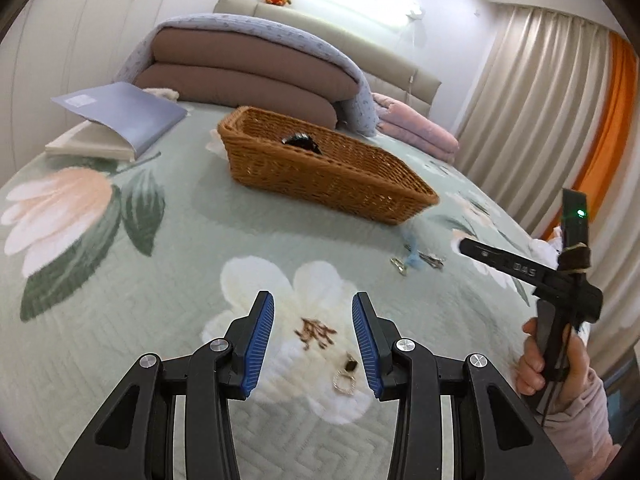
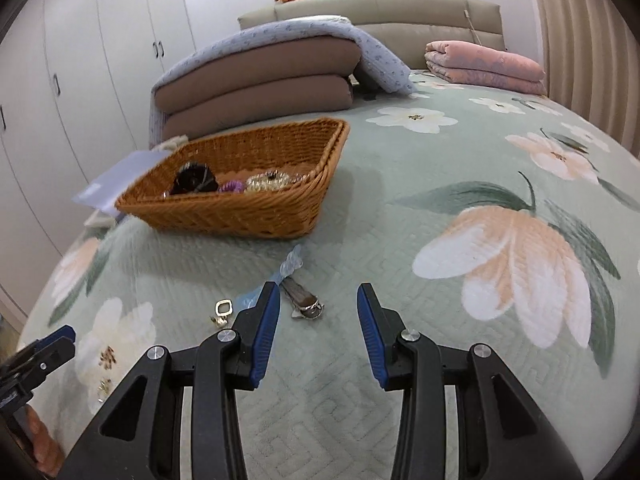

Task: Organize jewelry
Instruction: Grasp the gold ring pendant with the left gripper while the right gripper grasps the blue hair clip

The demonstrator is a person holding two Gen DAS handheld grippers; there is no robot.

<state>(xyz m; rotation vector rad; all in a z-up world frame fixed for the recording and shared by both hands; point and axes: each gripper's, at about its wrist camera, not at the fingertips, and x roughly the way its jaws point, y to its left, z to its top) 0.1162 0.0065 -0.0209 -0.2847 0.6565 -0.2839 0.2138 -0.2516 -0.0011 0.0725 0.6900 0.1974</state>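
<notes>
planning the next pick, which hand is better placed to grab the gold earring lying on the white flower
Left. The gold earring lies just ahead of the open left gripper, nearly between its fingers. The right gripper faces the silver clip instead.

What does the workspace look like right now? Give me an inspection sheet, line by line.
Surface: bed with a green floral quilt.
Job's things: wicker basket already holding a dark piece, purple and gold pieces; gold earring on the quilt under the left gripper; gold clasp, silver clip and pale blue plastic piece loose near the right gripper.
Clutter: open blue book.
Grippers: both open, nothing between the fingers.
Cables: thin black cord by the right hand.
Surroundings: folded bedding, pink blanket, white wardrobes, curtains.
</notes>
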